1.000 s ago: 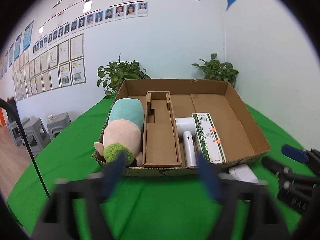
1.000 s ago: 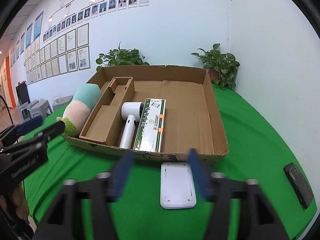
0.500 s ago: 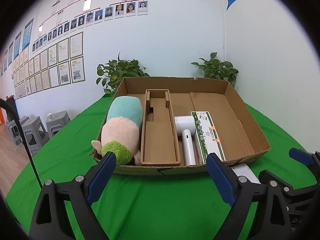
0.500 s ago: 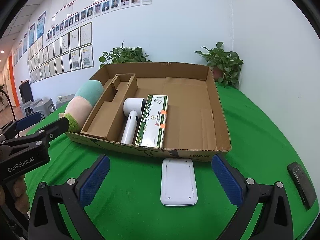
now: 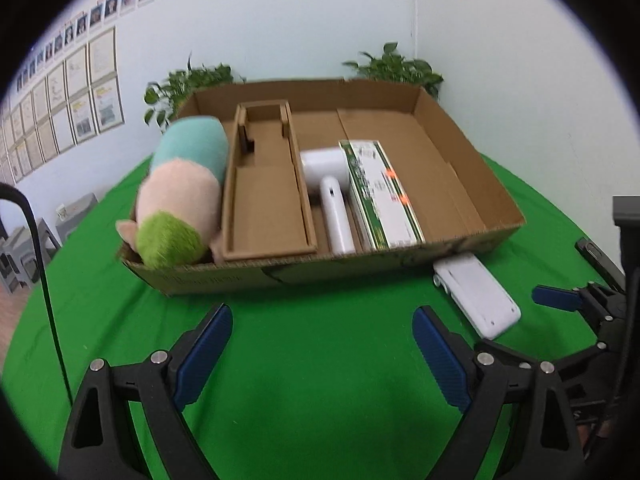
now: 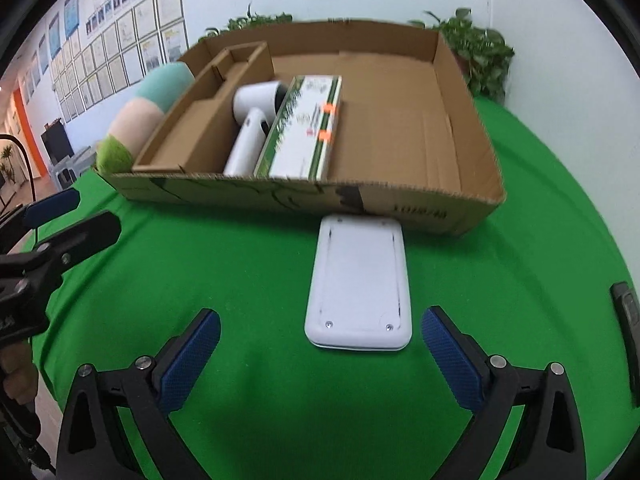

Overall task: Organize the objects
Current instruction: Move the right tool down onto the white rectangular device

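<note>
My left tongs [image 5: 322, 344] hang wide apart over the green cloth [image 5: 320, 380] with nothing in them, the cardboard box [image 6: 486, 200] sits ahead, and my right tongs [image 6: 320, 340] are closing a bit, empty, the flat white thing [image 6: 358, 280] lying just ahead of their 2 tips.

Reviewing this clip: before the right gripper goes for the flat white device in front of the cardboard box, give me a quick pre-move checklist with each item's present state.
1. Right gripper empty, jaws closing slightly but wide: ok.
2. White device flat on the green cloth, outside the box: ok.
3. Device centred between the fingers: not ok, it sits toward the right finger.
4. Free floor in the cardboard box right of the green-and-white carton: ok.
5. Left gripper open, clear of the device: ok.
</note>
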`<state>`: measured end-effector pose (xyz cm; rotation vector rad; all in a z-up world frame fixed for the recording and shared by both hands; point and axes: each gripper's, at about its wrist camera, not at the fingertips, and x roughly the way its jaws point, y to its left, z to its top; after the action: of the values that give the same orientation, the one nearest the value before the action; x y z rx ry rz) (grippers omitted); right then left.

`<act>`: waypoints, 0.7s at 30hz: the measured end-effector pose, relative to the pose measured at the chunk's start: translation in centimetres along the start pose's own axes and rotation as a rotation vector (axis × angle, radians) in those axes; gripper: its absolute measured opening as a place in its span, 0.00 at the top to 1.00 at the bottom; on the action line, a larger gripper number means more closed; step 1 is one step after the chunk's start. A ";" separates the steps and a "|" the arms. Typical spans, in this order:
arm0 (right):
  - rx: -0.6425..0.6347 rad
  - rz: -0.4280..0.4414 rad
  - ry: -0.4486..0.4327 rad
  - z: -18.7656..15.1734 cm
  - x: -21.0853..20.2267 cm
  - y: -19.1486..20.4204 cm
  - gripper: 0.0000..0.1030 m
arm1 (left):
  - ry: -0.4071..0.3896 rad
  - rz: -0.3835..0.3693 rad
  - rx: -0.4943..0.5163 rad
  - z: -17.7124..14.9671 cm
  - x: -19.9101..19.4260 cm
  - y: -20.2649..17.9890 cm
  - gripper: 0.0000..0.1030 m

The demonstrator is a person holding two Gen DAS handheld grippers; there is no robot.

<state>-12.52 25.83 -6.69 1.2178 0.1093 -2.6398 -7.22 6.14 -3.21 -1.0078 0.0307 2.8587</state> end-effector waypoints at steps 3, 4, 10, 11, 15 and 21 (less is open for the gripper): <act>-0.004 -0.007 0.037 -0.4 1.7 -0.2 0.10 | 0.030 -0.028 -0.018 -0.7 0.7 -0.1 0.11; -0.004 -0.025 0.043 -0.5 2.1 -0.3 0.13 | 0.034 -0.027 -0.020 -0.8 0.8 -0.1 0.11; 0.012 -0.067 0.049 -0.4 3.2 -1.0 0.37 | 0.068 -0.046 -0.025 -1.3 1.4 0.0 0.11; 0.010 -0.069 0.044 -0.6 3.2 -0.9 0.37 | 0.074 -0.055 -0.028 -1.3 1.5 0.0 0.11; 0.008 -0.023 0.048 -1.5 2.3 0.0 0.37 | 0.098 -0.091 -0.021 -1.5 2.0 -0.2 0.11; -0.017 0.117 0.061 -5.1 -0.8 2.7 0.36 | 0.208 -0.314 -0.042 -2.6 3.3 -0.7 0.11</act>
<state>-7.57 24.18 -9.37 1.2593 0.0688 -2.4983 -8.02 7.01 -7.31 -1.1950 -0.1571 2.4748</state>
